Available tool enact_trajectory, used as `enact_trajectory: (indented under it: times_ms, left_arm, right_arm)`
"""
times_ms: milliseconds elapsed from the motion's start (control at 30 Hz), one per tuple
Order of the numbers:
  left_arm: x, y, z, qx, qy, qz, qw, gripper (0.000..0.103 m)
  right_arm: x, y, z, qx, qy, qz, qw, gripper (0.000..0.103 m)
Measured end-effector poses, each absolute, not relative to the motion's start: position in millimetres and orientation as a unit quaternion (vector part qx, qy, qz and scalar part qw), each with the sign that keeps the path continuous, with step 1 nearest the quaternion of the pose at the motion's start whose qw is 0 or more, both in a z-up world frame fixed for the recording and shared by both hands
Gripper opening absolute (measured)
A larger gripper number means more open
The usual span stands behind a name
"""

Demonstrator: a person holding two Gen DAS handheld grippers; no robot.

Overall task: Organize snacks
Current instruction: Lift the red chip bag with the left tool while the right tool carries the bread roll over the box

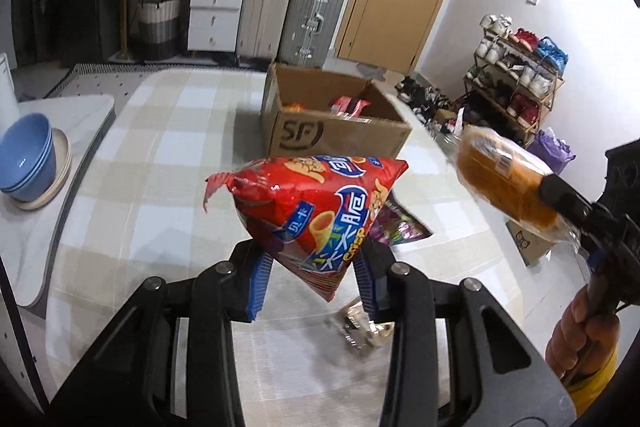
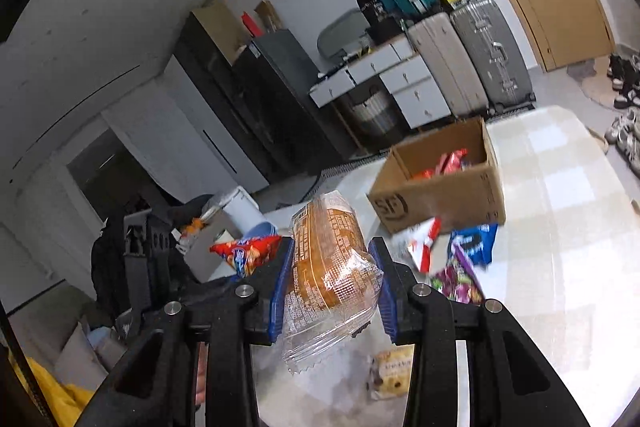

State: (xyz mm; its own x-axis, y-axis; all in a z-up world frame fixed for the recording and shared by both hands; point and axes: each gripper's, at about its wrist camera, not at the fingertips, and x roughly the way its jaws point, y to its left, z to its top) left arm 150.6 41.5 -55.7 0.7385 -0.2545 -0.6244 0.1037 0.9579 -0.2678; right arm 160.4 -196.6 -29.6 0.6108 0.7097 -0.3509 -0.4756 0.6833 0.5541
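Note:
My left gripper [image 1: 314,259] is shut on the lower corner of a puffy red crisp bag [image 1: 316,199], held up above the checked tablecloth [image 1: 168,163]. In the right wrist view my right gripper [image 2: 332,283] is shut on a clear-wrapped orange bread loaf [image 2: 328,267], also lifted off the table. That loaf [image 1: 508,183] shows at the right of the left wrist view, and the red bag [image 2: 248,251] shows at the left of the right one. Beyond both stands an open cardboard box [image 1: 340,139] [image 2: 444,199] with several snack packs inside.
Loose packs lie on the cloth: a purple one [image 2: 460,279], a blue one [image 2: 476,239], a red-and-white one [image 2: 424,243] and a small cookie pack [image 2: 394,375]. Blue bowls [image 1: 28,159] sit stacked on a side table at left. Suitcases, drawers and a shoe rack [image 1: 516,83] line the room.

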Motion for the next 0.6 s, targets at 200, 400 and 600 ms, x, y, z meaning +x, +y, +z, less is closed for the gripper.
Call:
enact_trajectory:
  times_ms: [200,400,600]
  left_arm:
    - [142.5,28.6,-39.0,-0.102,0.336,-0.114,0.929,0.033]
    - [155.4,27.5,-34.3,-0.099,0.338,-0.120,0.928,0.033]
    - [187.8,22.6,-44.0,-0.086,0.349,-0.114,0.926,0.033]
  right_arm:
    - [163.4,-193.9,-15.1,0.198,0.274,0.337,0.879,0.038]
    - [180.2,-197.6,-3.3,0.203,0.260,0.337,0.882,0.033]
    - [206.2,-180.8,-31.3,0.162,0.295,0.309,0.890,0.028]
